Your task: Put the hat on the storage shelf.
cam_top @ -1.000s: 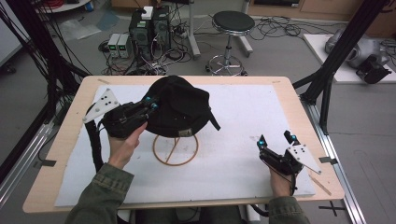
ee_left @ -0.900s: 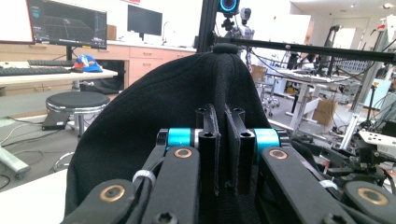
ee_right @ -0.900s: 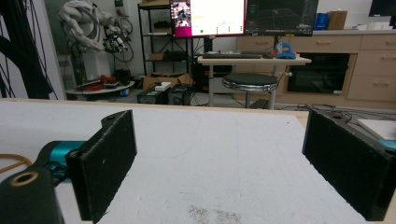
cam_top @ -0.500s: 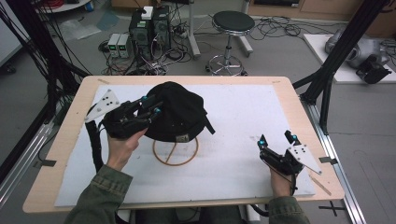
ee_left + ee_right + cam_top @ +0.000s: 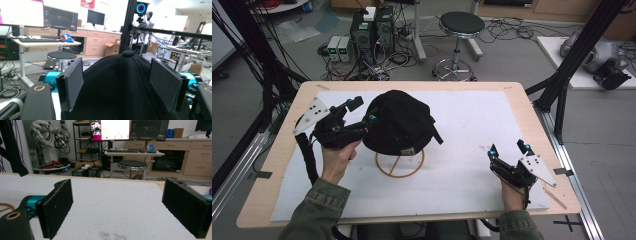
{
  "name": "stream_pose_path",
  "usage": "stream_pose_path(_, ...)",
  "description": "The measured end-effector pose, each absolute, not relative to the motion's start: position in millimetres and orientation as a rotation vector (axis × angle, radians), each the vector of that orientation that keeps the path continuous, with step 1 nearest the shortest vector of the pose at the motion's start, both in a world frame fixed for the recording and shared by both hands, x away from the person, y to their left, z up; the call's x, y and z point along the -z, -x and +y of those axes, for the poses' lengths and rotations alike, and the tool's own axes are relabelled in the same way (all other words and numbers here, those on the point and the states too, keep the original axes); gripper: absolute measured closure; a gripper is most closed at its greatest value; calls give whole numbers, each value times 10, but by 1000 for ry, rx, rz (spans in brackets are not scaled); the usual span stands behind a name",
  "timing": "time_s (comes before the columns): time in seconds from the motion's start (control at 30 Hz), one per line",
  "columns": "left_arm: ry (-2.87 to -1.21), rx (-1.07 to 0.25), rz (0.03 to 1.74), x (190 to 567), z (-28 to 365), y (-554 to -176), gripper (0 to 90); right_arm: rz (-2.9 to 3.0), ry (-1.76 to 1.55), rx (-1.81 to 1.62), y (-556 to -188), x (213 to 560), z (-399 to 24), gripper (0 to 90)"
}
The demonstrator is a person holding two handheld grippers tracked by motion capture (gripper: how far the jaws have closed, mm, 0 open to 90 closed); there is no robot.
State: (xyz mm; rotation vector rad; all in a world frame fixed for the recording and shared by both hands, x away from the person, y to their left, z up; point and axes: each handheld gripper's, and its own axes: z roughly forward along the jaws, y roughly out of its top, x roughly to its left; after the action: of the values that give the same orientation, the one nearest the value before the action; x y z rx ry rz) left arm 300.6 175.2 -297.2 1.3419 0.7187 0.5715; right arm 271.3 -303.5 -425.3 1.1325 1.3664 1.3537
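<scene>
The left gripper (image 5: pixel 362 111), held in the person's left hand (image 5: pixel 338 156), stands against the side of a black cap (image 5: pixel 399 122) that sits on a wire stand (image 5: pixel 400 164) near the middle of the counter (image 5: pixel 512 90). Its jaws have just been opening and now stand wide apart. In the left gripper view the cap's crown (image 5: pixel 125 82) fills the space between the two pads (image 5: pixel 75 80), yet neither pad appears to press on the cloth. The right gripper (image 5: pixel 508 150) rests well apart near the counter's right edge, jaws spread, with nothing but the white mat (image 5: pixel 112 202) between them.

The cap looks light and soft: cloth that will fold and sag under a pinch rather than resist it, and not likely to break or slip much against the padded jaws. The brim (image 5: pixel 404 149), which hangs at the near side over the stand's wooden ring, is probably the stiffest part and the surest place to take hold. A pinch of the crown would gather only loose fabric. The stand looks light too, and a sideways tug on the cap could tip or drag it.
</scene>
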Motion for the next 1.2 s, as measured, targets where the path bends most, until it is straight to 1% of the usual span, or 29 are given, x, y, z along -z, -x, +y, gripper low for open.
stream_pose_path(0.37,-1290,-638,750,3019,1953,-2900,242,1362,-1134,-1349,-2719,4255,-3041,91)
stream_pose_path(0.77,-1233,-661,848,3197,2347,-2770,235,1364,-1160,-1343,-2732,4260,-3049,92)
stream_pose_path(1.0,-1205,-741,926,3319,2628,-2645,236,1357,-1181,-1346,-2732,4264,-3048,91)
stream_pose_path(1.2,-1173,-822,1015,3472,2773,-2525,240,1325,-1228,-1350,-2734,4267,-3060,92)
